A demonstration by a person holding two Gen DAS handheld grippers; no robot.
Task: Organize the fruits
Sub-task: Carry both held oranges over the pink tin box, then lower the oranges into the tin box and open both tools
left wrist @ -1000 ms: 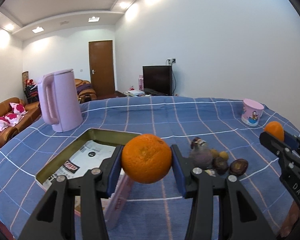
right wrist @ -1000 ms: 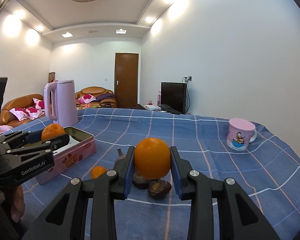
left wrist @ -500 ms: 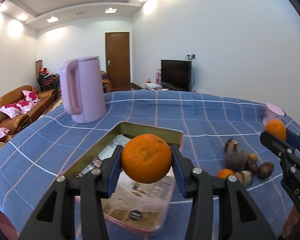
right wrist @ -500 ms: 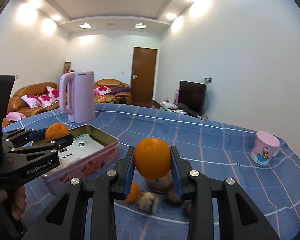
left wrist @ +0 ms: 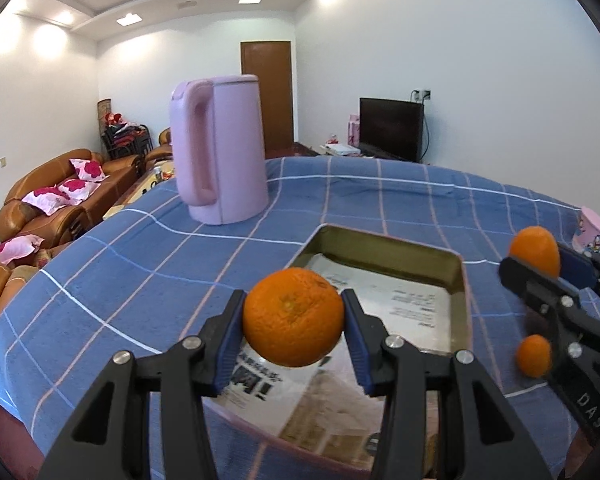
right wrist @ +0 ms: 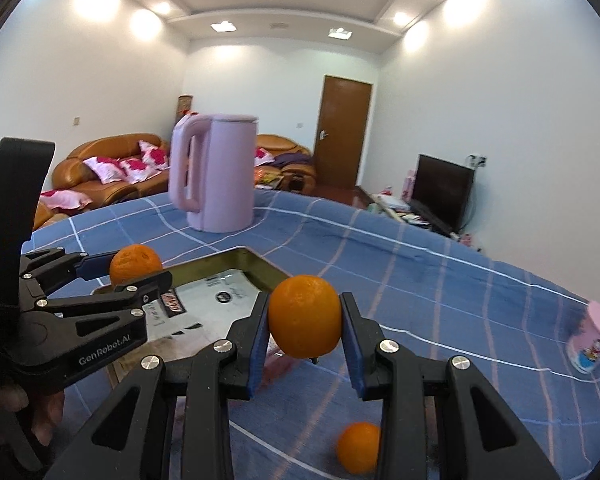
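Your left gripper [left wrist: 294,318] clamps one orange [left wrist: 293,317] over the open tin [left wrist: 458,280], poised for release inside, while your right gripper [right wrist: 304,322] grips a second orange [right wrist: 304,321] just beside the tin, awaiting its turn.

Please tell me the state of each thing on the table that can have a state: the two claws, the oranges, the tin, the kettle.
Left claw: shut on an orange.
Right claw: shut on a second orange.
Small orange: loose on the blue cloth.
Tin box: open, paper inside, no fruit visible.
Pink kettle: upright, lid closed.
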